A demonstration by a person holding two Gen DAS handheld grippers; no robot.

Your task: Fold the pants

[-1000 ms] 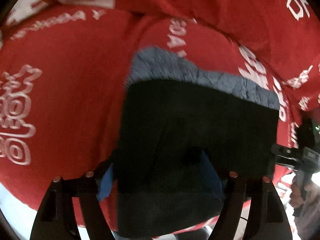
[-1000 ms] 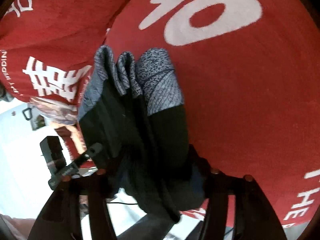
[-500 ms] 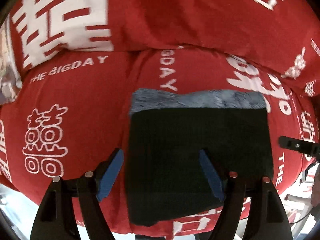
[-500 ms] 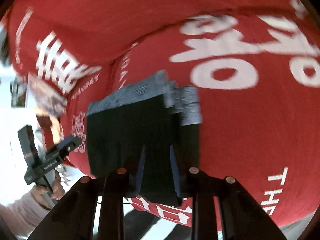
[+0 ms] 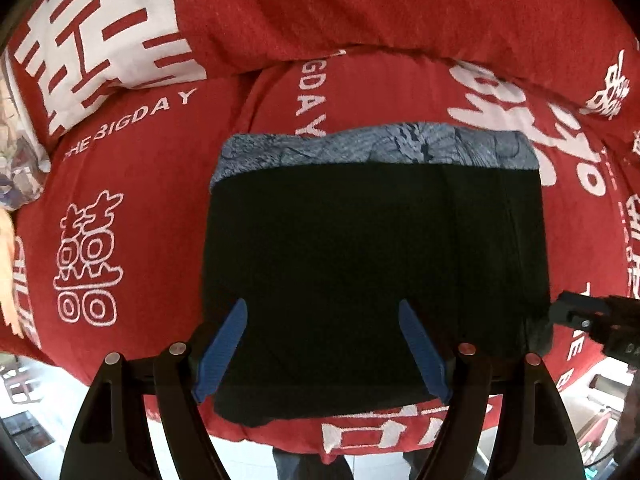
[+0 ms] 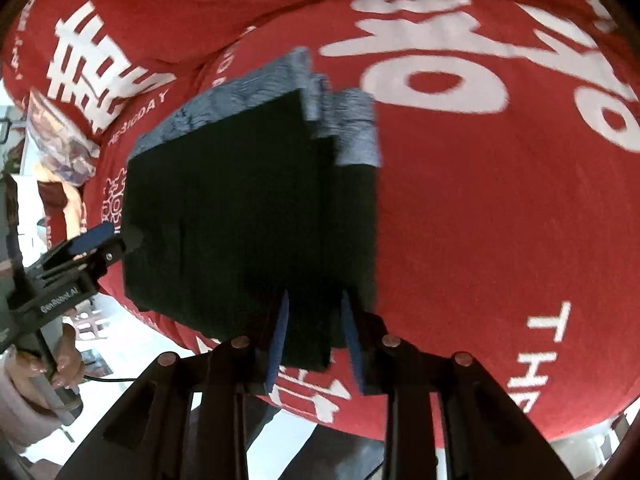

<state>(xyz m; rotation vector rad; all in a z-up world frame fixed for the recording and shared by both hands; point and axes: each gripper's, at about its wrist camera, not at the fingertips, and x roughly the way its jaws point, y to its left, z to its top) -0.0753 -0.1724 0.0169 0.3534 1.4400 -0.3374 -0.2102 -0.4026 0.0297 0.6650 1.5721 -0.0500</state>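
The black pants [image 5: 372,264] with a grey-blue waistband lie folded into a flat rectangle on the red bedspread [image 5: 132,184]. My left gripper [image 5: 322,320] is open, its blue pads wide apart above the near edge of the pants, holding nothing. In the right wrist view the pants [image 6: 240,208] show stacked layers at their right side. My right gripper [image 6: 314,308] has its pads partly apart around the near right corner of the pants. The left gripper also shows in the right wrist view [image 6: 100,240], and the right gripper in the left wrist view [image 5: 576,316].
The red bedspread with white characters covers the bed [image 6: 500,200]. A raised fold of bedding [image 5: 360,12] runs along the back. A patterned item [image 5: 20,168] lies at the far left. The bed's near edge drops to a pale floor [image 5: 248,456].
Both grippers let go of the pants and drew back. The pants went from held and bunched to lying flat. The right gripper's pads opened a little.
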